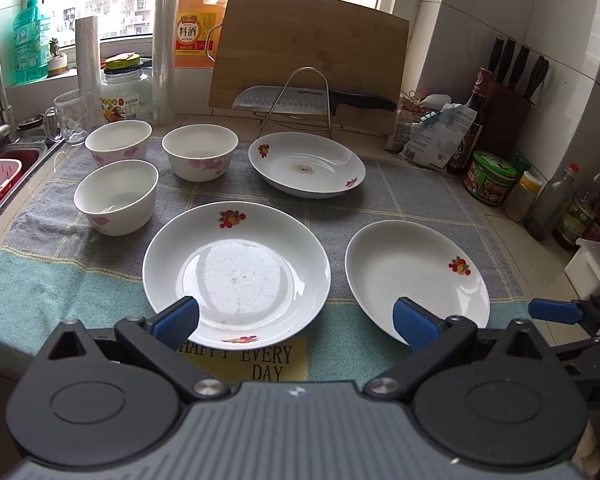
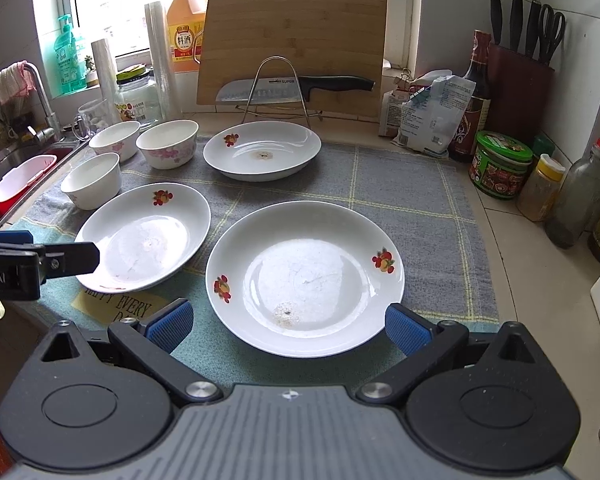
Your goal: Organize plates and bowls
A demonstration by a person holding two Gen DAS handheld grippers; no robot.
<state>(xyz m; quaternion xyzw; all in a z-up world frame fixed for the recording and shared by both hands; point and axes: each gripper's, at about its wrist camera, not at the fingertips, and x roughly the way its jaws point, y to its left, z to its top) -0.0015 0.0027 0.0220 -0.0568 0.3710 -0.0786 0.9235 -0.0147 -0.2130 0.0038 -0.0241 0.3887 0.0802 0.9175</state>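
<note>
- the left gripper (image 1: 296, 320) was spread wide and held nothing; a white round plate with fruit prints (image 1: 236, 274) lay just ahead of its left fingertip on the grey checked towel (image 1: 412, 196).
- the right gripper (image 2: 286, 322) was likewise released, hovering at the near rim of a second white fruit-print plate (image 2: 304, 276).
- a third white plate with a brown stain (image 1: 306, 164) sat farther ahead.
- three white floral bowls (image 1: 118, 196) stood apart, ahead-left of the left gripper.
</note>
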